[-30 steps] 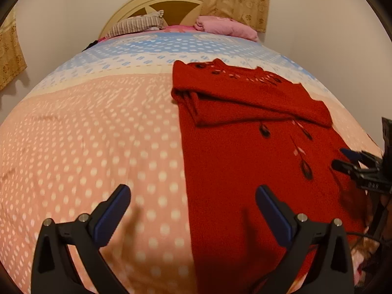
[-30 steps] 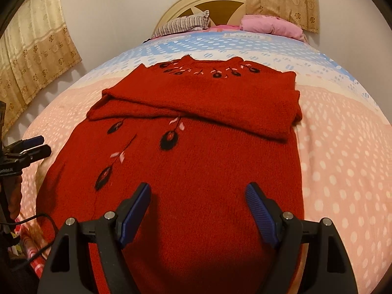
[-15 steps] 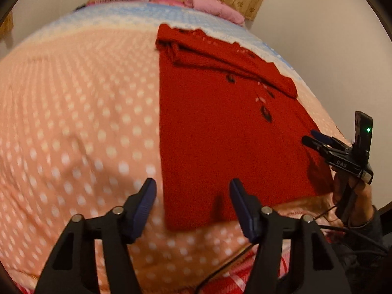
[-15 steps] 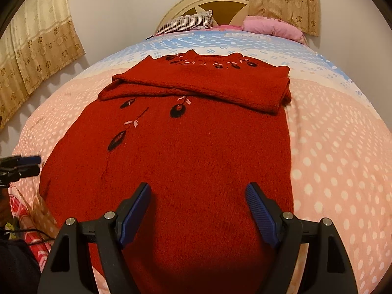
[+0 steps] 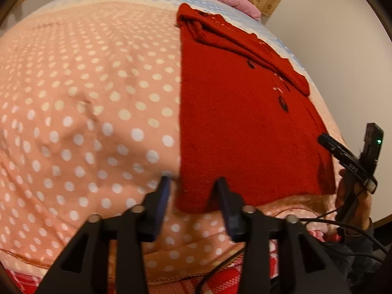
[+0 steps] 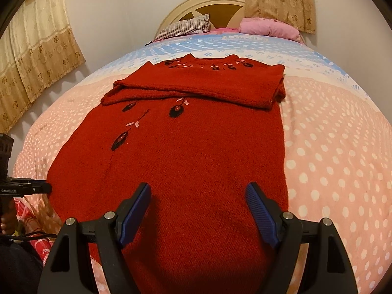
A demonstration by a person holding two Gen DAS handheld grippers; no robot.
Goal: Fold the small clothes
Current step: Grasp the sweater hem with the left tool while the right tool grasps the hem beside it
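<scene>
A red knitted sweater (image 5: 245, 127) lies flat on the bed, its sleeves folded across the chest below the neckline (image 6: 203, 65). My left gripper (image 5: 193, 188) is low at the sweater's near left hem corner. Its jaws are closing with that corner between them, and a gap still shows beside the left pad (image 5: 164, 191). In the right wrist view the sweater (image 6: 196, 147) fills the middle. My right gripper (image 6: 198, 196) hovers open over the hem's right half, nothing pinched between its blue pads. Each gripper shows at the edge of the other's view: the right gripper (image 5: 343, 154), the left gripper (image 6: 29, 187).
The bed cover (image 5: 85, 98) is pink with white dots, turning blue toward the headboard (image 6: 215, 2). A striped pillow (image 6: 186, 27) and a pink pillow (image 6: 269, 28) lie at the far end. Curtains (image 6: 31, 56) hang on the left wall. Cables (image 5: 330, 223) and a hand (image 5: 352, 196) are at the near edge.
My left gripper dropped and swung to the sweater's near left corner while its jaws narrowed from wide open. The right gripper drew back a little toward the hem and stayed open.
</scene>
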